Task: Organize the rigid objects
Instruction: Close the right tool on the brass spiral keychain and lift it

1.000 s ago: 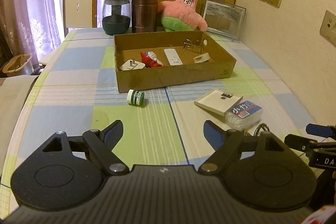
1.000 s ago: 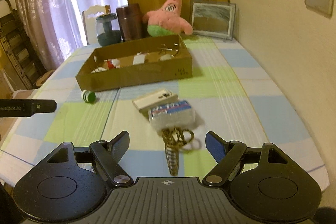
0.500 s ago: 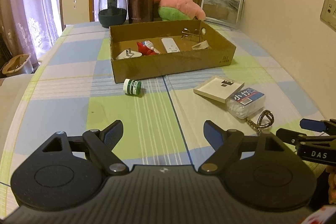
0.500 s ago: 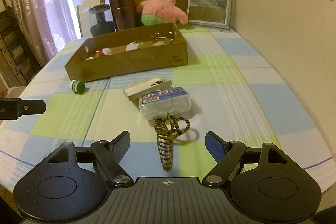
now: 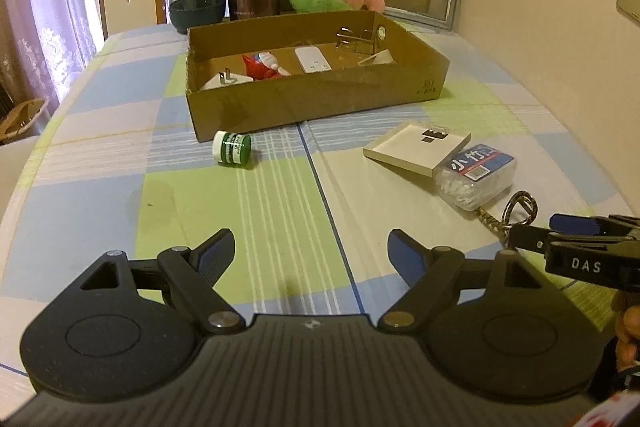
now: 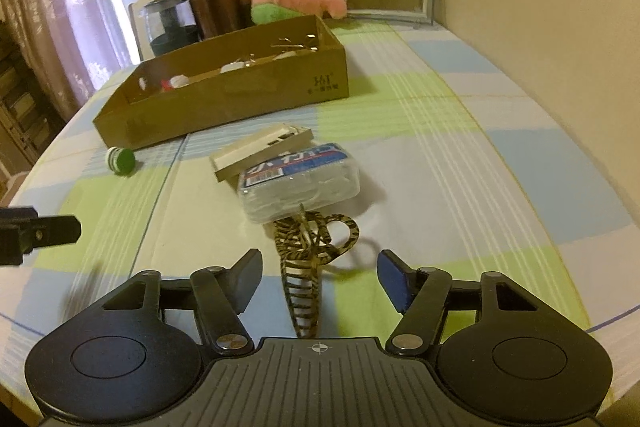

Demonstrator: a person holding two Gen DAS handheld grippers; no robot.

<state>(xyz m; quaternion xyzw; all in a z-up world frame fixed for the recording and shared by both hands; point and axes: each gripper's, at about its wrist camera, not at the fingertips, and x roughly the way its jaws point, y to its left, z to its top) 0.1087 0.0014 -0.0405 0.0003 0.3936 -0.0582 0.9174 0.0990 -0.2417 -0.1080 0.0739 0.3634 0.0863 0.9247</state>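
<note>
Right wrist view: my right gripper [image 6: 319, 273] has its jaws wide, empty, straddling the striped hair clip [image 6: 306, 267] on the checked tablecloth [image 6: 460, 163]. The clip touches the plastic swab box [image 6: 298, 179], which overlaps a flat white box [image 6: 262, 147]. My left gripper [image 5: 311, 253] is also wide and empty, well short of the green jar [image 5: 232, 149] beside the cardboard tray [image 5: 320, 99].
</note>
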